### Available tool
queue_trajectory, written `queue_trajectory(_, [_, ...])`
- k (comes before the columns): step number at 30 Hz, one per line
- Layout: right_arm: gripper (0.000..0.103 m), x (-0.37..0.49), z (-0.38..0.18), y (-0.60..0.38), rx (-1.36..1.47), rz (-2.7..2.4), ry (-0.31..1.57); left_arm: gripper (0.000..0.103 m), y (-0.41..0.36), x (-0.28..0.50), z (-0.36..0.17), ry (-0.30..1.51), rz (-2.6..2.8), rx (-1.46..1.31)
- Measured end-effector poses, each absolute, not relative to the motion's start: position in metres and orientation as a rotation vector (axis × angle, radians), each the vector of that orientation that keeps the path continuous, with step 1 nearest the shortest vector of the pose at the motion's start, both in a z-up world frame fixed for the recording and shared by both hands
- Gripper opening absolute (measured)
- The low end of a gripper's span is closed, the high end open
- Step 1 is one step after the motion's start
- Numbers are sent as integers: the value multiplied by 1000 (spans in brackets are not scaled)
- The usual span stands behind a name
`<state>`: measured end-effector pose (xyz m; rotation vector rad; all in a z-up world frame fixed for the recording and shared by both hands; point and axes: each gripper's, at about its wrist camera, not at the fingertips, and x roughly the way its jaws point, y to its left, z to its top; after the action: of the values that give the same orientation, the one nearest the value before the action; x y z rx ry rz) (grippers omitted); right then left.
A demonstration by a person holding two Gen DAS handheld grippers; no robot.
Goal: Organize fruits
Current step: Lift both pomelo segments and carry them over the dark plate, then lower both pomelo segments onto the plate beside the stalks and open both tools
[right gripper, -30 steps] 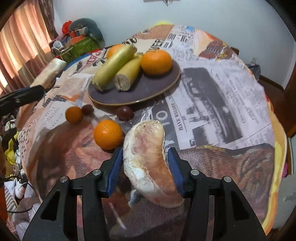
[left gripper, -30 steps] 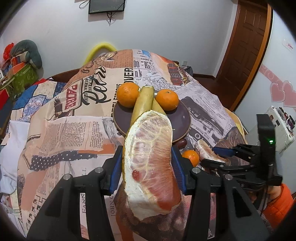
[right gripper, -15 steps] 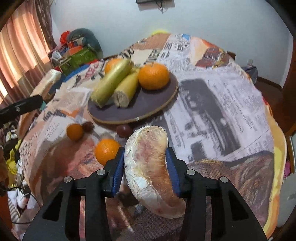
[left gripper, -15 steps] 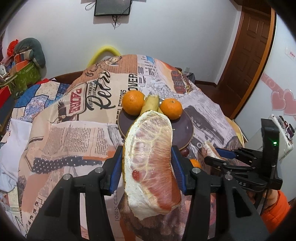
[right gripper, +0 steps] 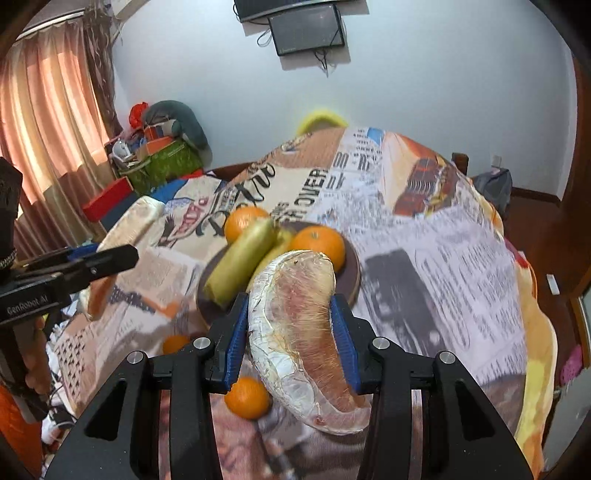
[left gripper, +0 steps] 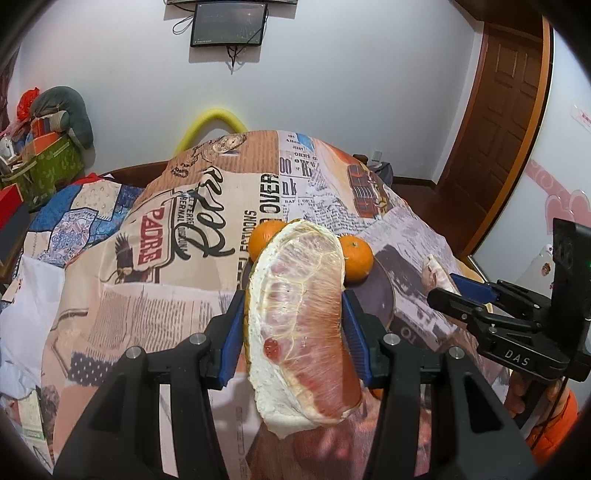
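My left gripper is shut on a peeled pomelo wedge, held above the near side of the table. My right gripper is shut on a second pomelo wedge, also raised. The dark round plate holds two oranges and two bananas. Two small oranges lie on the cloth in front of the plate. In the left wrist view the right gripper shows at the right with its wedge. In the right wrist view the left gripper shows at the left.
The table is covered by a newspaper-print cloth. A wooden door stands at the right. Bags and boxes are piled at the back left by a curtain. A screen hangs on the wall.
Both grippers have lifted their pomelo wedges higher and pulled back; the plate and fruits look smaller and farther. The right gripper's wedge has left the cloth.
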<state>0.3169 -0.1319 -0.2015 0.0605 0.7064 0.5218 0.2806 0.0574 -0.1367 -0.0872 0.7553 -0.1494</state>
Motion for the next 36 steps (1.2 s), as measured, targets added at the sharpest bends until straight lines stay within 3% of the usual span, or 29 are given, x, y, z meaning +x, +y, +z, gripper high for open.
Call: queue_trajectory(36, [40, 394, -223, -89, 27, 568, 735, 50, 55, 386, -203, 851, -215, -101])
